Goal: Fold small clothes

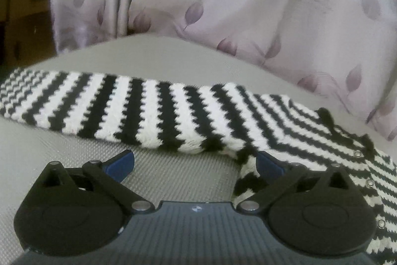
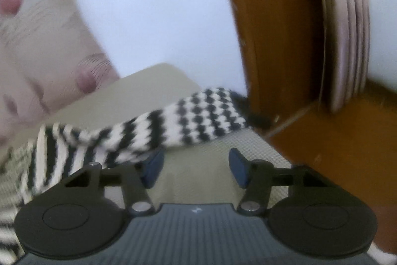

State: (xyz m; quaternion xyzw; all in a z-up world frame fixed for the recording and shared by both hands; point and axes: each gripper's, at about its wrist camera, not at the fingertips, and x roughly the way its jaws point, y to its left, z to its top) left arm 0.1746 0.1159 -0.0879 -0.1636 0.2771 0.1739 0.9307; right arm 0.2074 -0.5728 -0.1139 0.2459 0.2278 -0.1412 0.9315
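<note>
Grey textured surface [image 1: 173, 180] | black-and-white zigzag-striped knitted garment [image 1: 139, 111], sleeve laid long-axis crosswise just ahead of left gripper [image 1: 194, 162] (nearer arm, by my reading) | left fingers wide apart, empty | right gripper [image 2: 194, 168]: fingers apart, nothing between; other sleeve [image 2: 198, 116] beyond its left finger

Chunky striped knit garment [image 1: 148, 111] on woven matt grey cloth surface [image 1: 183, 175] between jaws; beyond, glossy satin curtain [image 1: 223, 4].
</note>
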